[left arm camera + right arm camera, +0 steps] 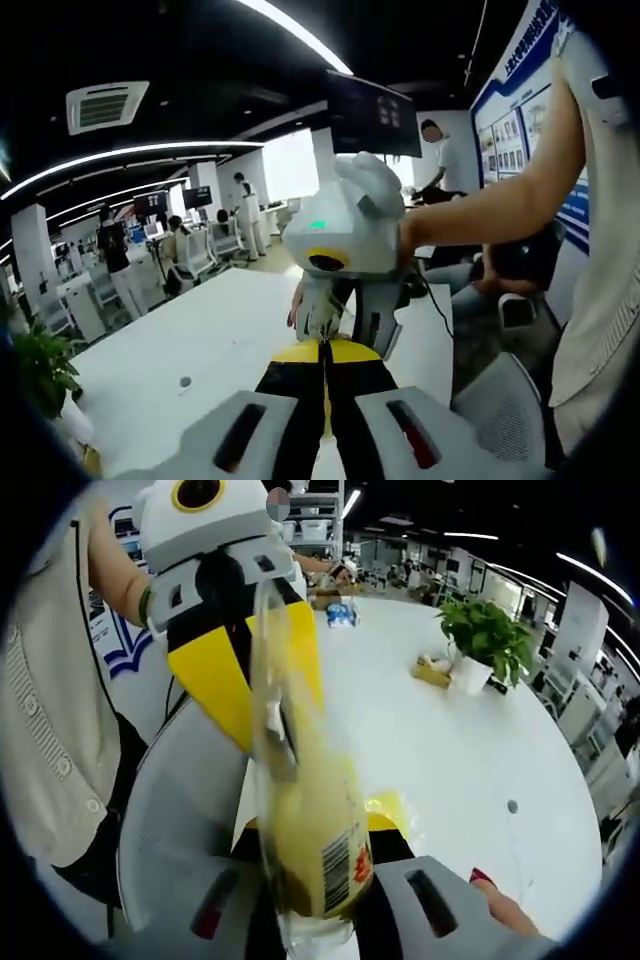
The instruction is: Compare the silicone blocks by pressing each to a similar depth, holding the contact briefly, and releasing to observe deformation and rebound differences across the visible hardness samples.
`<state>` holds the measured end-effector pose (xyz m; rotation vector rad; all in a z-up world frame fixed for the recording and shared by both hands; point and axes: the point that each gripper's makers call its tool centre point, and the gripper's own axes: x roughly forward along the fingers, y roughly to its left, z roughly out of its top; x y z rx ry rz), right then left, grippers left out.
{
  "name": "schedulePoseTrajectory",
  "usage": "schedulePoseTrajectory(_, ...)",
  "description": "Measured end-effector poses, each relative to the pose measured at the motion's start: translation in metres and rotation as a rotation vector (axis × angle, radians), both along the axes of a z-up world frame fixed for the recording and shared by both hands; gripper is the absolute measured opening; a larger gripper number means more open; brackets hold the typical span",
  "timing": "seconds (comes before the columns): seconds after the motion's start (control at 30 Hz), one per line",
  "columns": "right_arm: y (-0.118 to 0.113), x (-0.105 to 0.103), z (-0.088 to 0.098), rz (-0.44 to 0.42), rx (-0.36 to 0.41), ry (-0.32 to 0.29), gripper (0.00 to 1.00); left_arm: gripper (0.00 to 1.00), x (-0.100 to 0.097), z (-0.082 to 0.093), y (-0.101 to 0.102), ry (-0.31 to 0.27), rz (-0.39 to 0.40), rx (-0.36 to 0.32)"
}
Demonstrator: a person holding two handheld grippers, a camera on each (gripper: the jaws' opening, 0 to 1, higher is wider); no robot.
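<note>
A broad white table [210, 340] spreads out ahead of and below the left gripper, with an open office of desks, monitors and curved ceiling light strips [120, 160] far beyond it. Ahead and to the right of the right gripper, a potted plant [485, 640] stands on that table, well apart.

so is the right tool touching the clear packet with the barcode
Touching. In the right gripper view the clear packet stands pinched between the two jaws of the right tool, with no gap on either side of its barcode end.
</note>
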<state>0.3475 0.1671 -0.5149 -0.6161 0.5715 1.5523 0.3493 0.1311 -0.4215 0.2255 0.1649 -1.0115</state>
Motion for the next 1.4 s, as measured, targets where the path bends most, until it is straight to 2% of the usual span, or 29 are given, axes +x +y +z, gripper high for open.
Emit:
schedulePoseTrajectory(0.27, -0.0005, 0.0007, -0.0035, 0.000, -0.007, 0.015, 0.12, 0.00, 0.0008, -0.0038, -0.0003, 0.005, 0.001, 0.011)
schedulePoseTrajectory(0.3, -0.0003, 0.0031, -0.0038, 0.001, -0.007, -0.007, 0.12, 0.00, 0.0009, -0.0042, -0.0002, 0.005, 0.002, 0.013)
schedulePoseTrajectory(0.7, -0.0017, 0.0021, -0.0062, -0.003, -0.014, 0.021, 0.13, 0.00, 0.0017, -0.0066, -0.0006, 0.011, 0.000, 0.015)
schedulePoseTrajectory(1.4, -0.0028, 0.0018, -0.0015, -0.002, -0.001, 0.037, 0.17, 0.00, 0.0032, -0.0016, -0.0030, 0.003, -0.001, 0.015)
